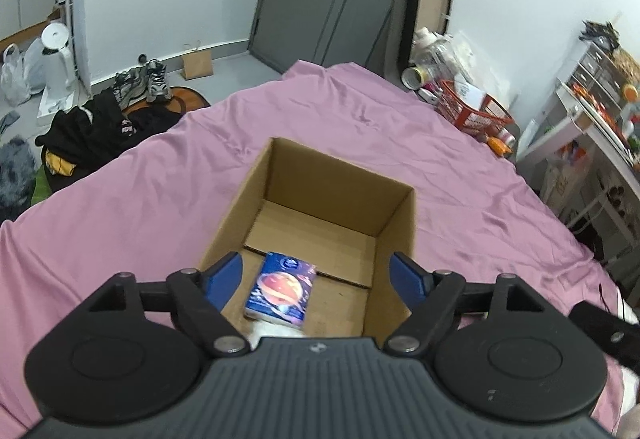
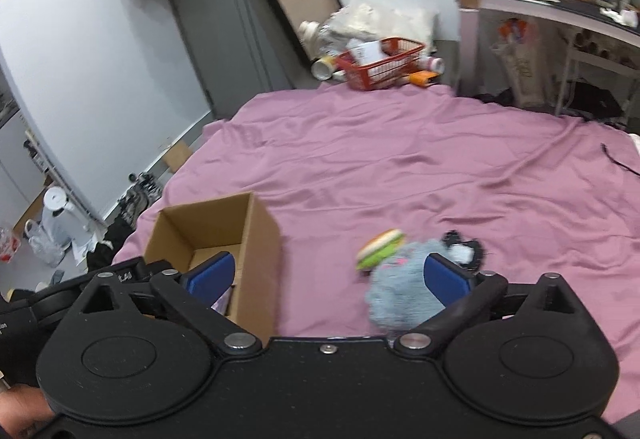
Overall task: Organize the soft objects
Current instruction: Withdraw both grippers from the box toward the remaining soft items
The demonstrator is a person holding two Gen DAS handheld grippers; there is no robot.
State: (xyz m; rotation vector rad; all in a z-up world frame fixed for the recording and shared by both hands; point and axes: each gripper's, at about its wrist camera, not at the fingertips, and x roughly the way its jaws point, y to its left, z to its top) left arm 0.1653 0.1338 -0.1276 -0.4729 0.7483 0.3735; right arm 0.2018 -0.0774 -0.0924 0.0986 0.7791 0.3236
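An open cardboard box [image 1: 396,207] [image 2: 256,227] stands on the pink bedsheet [image 1: 160,175] [image 2: 400,159]. Inside it lies a blue tissue pack [image 1: 280,291] with an orange planet print, and something white shows just below it. My left gripper [image 1: 318,275] hovers open over the box, its blue pads wide apart. My right gripper [image 2: 328,275] is open too, above the sheet just right of the box. On the sheet by its right pad lie a fluffy grey-blue plush [image 2: 400,291], a burger-shaped soft toy [image 2: 380,249] and a black-and-white soft item [image 2: 464,249].
A red basket [image 1: 472,111] [image 2: 380,67] with bottles and bags sits past the bed's far edge. A cluttered desk [image 2: 560,7] stands at the right. Dark clothes [image 1: 92,135], shoes [image 1: 144,83] and a white kettle [image 1: 58,55] lie on the floor at left.
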